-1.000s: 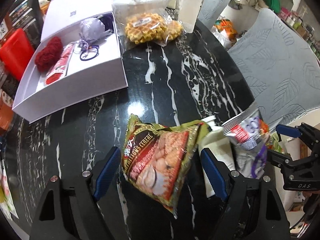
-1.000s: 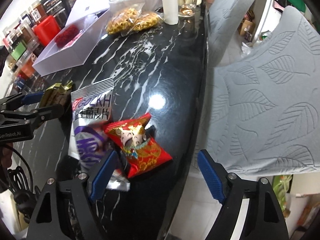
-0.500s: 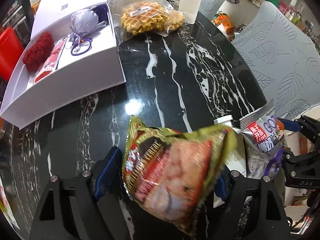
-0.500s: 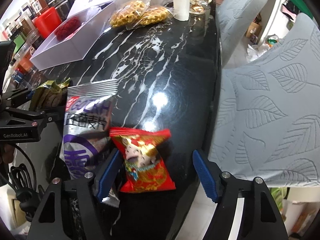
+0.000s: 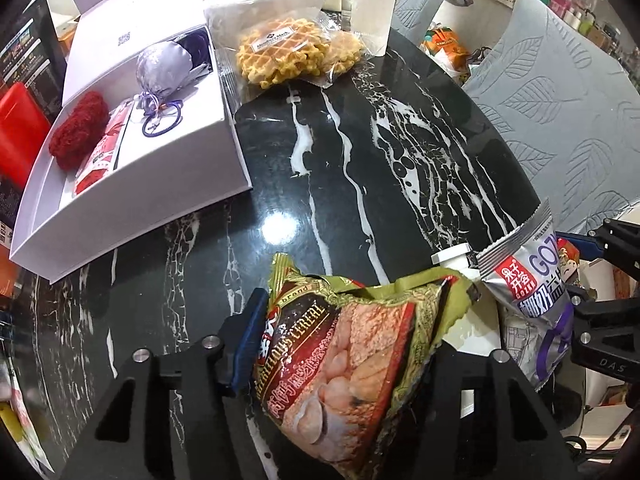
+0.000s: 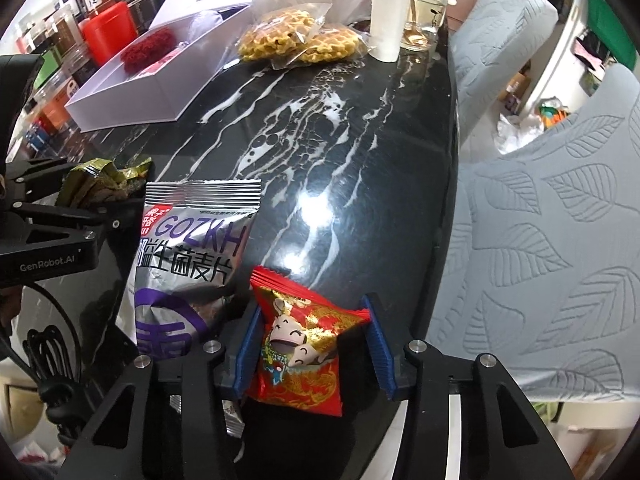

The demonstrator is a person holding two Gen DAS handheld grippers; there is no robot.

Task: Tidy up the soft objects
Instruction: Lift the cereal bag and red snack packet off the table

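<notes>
Looking down past both tongs, I see a glossy black marble bench veined in white, with grey leaf-embossed chair backs along its right edge and cluttered shelves of jars beyond its far left side. Far ahead of my left tongs and off to their left sits an open white box holding a red knitted piece, a red packet, a lilac drawstring pouch and a purple hair tie. Straight ahead at the far end lie bagged waffles and a white cup. My left tongs are closing, and the green-and-brown cereal bag fills the gap between them, its left side against the blue pad; the right pad is hidden behind the bag. Just to the right of them stands a silver-and-purple snack pouch, with a white capped bottle behind the cereal bag. My right tongs are clamped on the small red sweet packet, both blue pads pressing its sides near the bench's near edge. The silver pouch lies just left of these tongs, and the left tongs show beyond it with the green bag.
</notes>
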